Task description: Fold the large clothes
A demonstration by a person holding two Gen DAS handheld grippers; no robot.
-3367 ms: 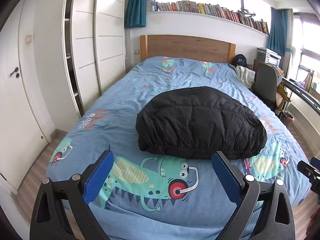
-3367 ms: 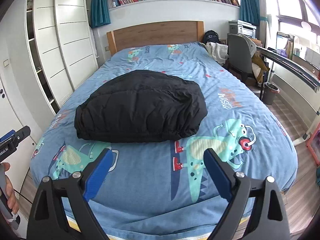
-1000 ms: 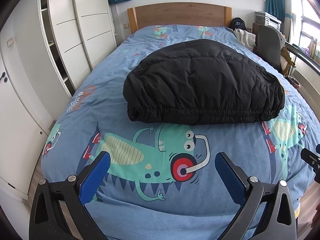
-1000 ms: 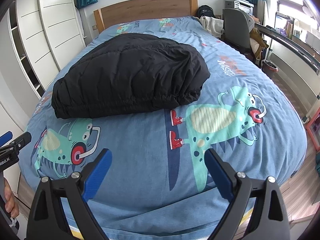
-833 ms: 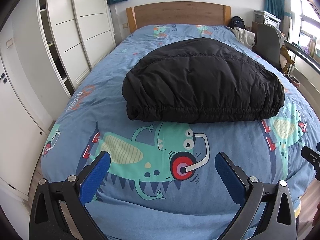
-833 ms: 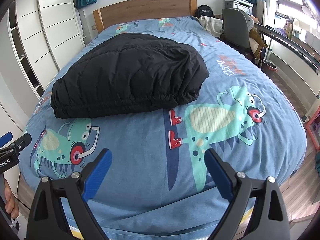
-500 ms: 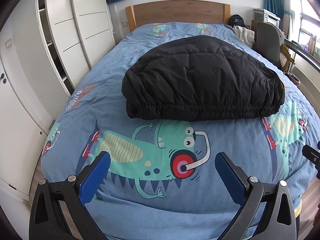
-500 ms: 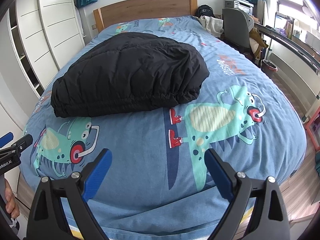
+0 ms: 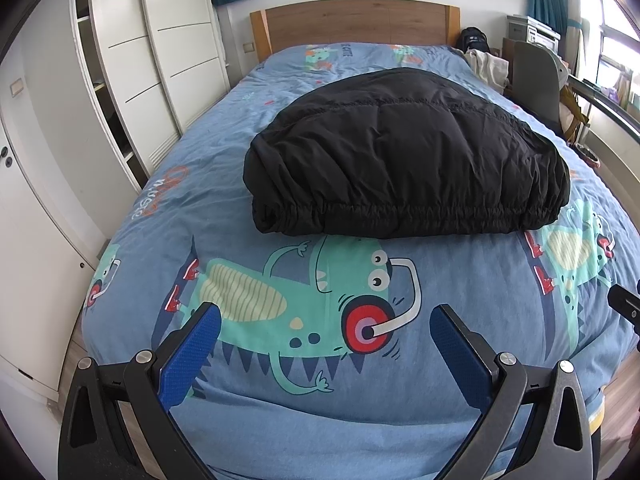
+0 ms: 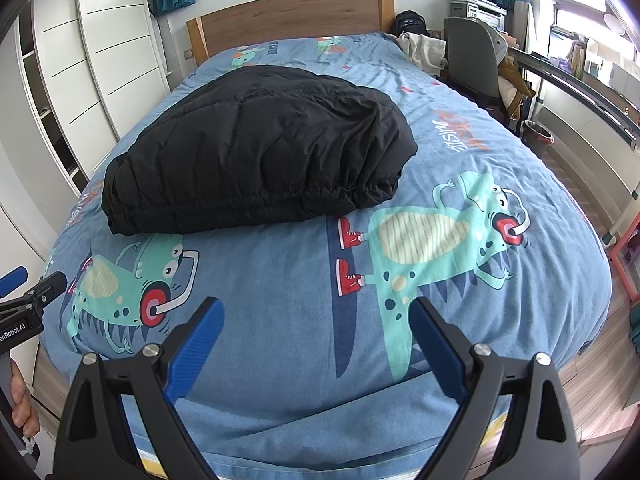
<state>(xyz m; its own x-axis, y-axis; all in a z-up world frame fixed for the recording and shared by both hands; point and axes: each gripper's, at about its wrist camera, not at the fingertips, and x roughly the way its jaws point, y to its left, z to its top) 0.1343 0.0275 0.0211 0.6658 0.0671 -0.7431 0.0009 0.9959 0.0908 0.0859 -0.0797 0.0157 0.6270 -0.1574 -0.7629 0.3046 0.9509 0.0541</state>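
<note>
A black puffy jacket (image 9: 400,156) lies folded in a thick bundle in the middle of the bed (image 9: 280,404), its elastic hem toward me. It also shows in the right wrist view (image 10: 256,152). My left gripper (image 9: 325,314) is open and empty, held above the foot of the bed, well short of the jacket. My right gripper (image 10: 316,306) is open and empty too, above the foot of the bed to the right. The left gripper's tip (image 10: 24,292) shows at the left edge of the right wrist view.
The bed has a blue monster-print cover and a wooden headboard (image 9: 356,26). White wardrobes (image 9: 160,52) stand along the left side. A grey chair (image 10: 476,56), a bin (image 10: 538,136) and a desk rail stand on the right. Wooden floor lies around the bed.
Both grippers have kept open and empty. The views have shifted slightly over the last second, with the jacket staying still on the bed.
</note>
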